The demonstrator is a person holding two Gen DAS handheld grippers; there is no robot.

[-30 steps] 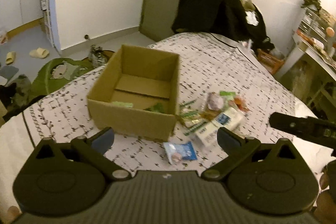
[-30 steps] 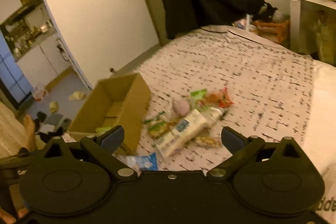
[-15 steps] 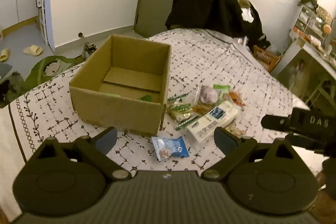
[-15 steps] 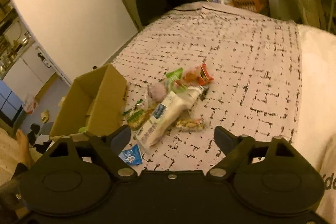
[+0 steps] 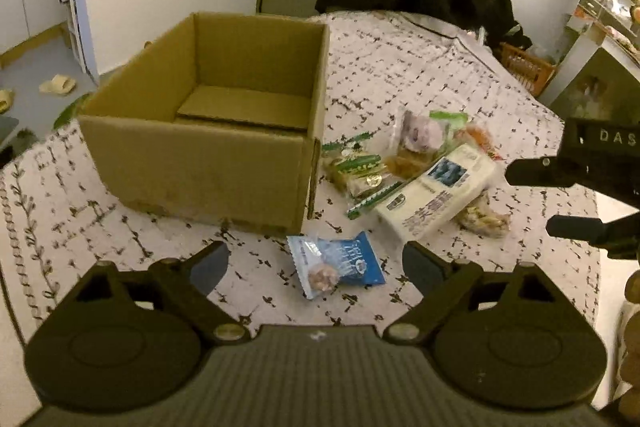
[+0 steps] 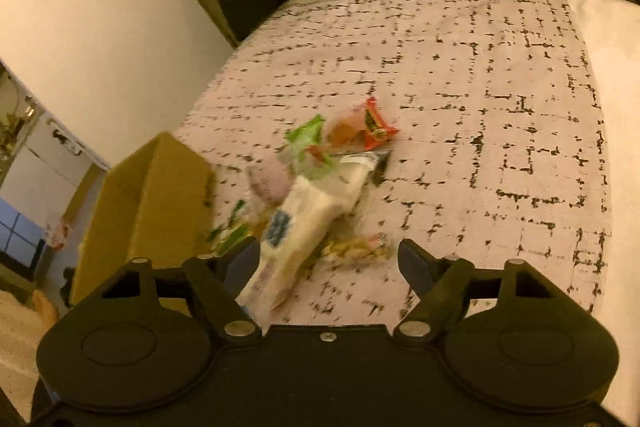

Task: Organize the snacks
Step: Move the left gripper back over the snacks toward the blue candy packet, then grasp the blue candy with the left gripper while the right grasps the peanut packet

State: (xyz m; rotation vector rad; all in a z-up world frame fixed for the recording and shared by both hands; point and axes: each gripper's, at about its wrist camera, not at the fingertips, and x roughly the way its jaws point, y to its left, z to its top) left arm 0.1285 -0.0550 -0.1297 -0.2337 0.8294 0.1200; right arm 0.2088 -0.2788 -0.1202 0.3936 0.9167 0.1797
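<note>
Left gripper (image 5: 316,261), black two-finger tool, jaws apart and closing, nothing pressed between them; small blue-and-white snack packet (image 5: 335,264) lies flat right between the fingertips, just in front of the open brown cardboard box (image 5: 208,147). Right gripper (image 6: 324,263), same type, jaws also closing with no grip yet; long white rectangular snack pack with blue label (image 6: 304,223) runs from its left finger diagonally away toward the loose pile of small green, red and pink wrappers (image 6: 332,139), beside the box's right wall. Box sits on patterned white-and-black cloth (image 6: 500,115). Likely next: left takes blue packet, nearer and centred; right must line up across the white pack's long axis.
</note>
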